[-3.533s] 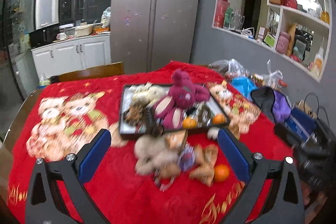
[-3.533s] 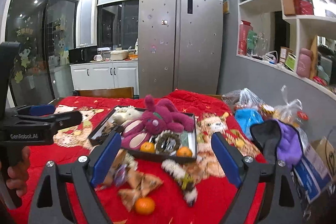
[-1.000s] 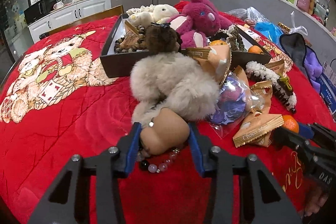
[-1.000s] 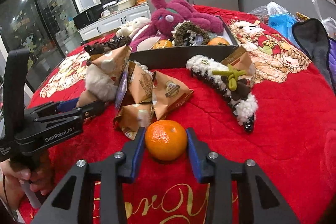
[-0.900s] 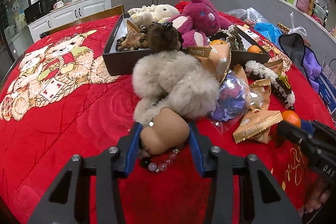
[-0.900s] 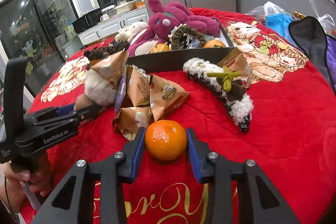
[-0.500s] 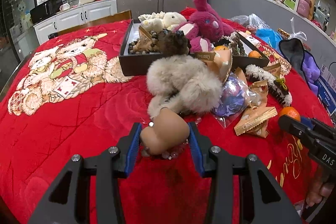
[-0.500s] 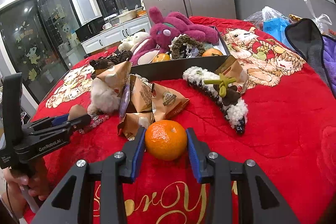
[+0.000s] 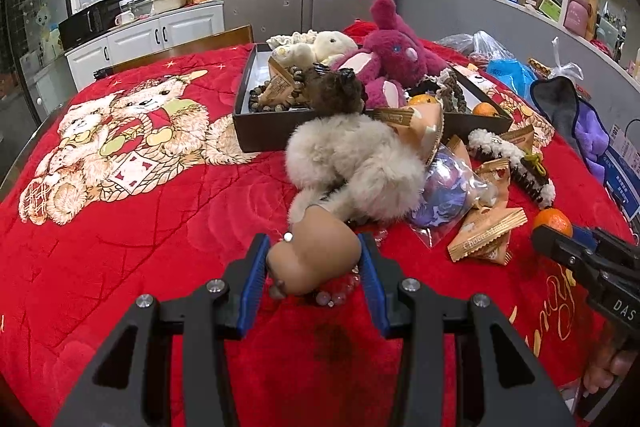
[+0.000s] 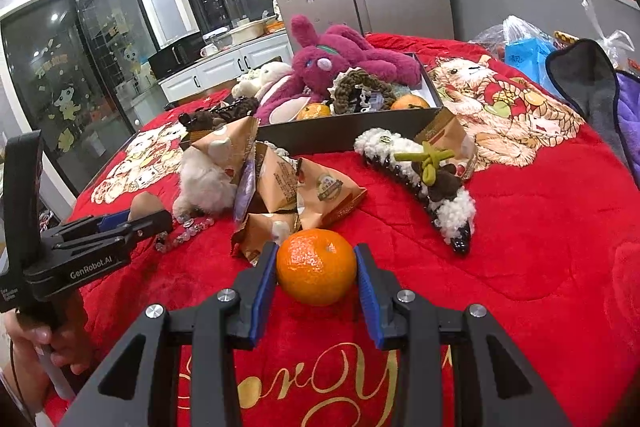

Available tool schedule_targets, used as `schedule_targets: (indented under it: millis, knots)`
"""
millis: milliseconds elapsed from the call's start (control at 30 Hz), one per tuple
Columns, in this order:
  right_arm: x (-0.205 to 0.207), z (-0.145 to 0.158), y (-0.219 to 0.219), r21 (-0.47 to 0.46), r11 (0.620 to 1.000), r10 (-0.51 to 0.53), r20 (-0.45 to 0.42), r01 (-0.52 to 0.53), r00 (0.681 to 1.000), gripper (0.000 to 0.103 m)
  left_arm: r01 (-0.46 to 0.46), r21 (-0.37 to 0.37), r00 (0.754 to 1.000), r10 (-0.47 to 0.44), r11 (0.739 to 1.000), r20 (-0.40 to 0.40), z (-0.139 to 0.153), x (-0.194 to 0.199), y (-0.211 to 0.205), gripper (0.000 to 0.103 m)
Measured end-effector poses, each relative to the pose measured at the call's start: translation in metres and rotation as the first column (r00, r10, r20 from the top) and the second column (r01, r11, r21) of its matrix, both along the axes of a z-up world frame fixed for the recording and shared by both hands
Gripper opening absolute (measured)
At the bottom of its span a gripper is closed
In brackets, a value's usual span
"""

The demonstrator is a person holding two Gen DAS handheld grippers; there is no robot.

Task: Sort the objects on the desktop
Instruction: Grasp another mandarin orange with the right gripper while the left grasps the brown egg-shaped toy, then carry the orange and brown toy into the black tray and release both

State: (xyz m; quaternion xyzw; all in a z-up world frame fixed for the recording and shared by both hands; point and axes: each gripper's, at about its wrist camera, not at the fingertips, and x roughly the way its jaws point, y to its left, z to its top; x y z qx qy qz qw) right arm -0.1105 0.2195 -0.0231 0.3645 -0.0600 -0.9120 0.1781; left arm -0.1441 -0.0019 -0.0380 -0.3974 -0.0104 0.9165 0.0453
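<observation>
While the right gripper (image 10: 316, 269) pinches a mandarin (image 10: 317, 266) between its blue pads, nearest the right wrist camera, the left gripper (image 9: 313, 259) clamps a tan rounded piece (image 9: 314, 255) with a bead bracelet (image 9: 335, 294) hanging beneath it. Just beyond lie a fluffy beige plush (image 9: 356, 163) and triangular snack packets (image 10: 324, 187) on the red blanket (image 9: 152, 211). Farther off, a dark tray (image 9: 260, 135) holds a magenta plush rabbit (image 9: 394, 57) and more mandarins.

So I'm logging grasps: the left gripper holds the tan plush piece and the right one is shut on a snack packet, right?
Not quite. The right gripper is shut on the orange, as the right wrist view shows. The left gripper does hold the tan plush piece.
</observation>
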Motion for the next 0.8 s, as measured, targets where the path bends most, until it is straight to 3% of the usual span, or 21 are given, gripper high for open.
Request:
schedule_targets:
  millis: [300,467,567,800]
  knots:
    - [0.003,0.002,0.003,-0.023,1.000,-0.003,-0.011,0.002,1.000,0.039,0.002,0.038,1.000,-0.002,0.999,-0.013,0.009,0.001,-0.008,0.045]
    - [0.002,0.003,-0.005,-0.004,1.000,0.019,-0.021,-0.019,1.000,0.039,0.019,0.058,0.998,-0.016,0.998,-0.061,0.030,0.006,-0.010,0.045]
    - [0.002,0.008,-0.006,-0.005,1.000,-0.019,-0.035,0.019,0.999,0.039,0.010,0.054,0.995,-0.005,0.999,-0.095,0.045,0.009,-0.010,0.045]
    - [-0.008,0.031,-0.006,-0.007,0.998,-0.070,-0.032,0.069,0.997,0.039,0.016,0.080,0.995,-0.009,0.997,-0.095,0.072,-0.007,-0.019,0.045]
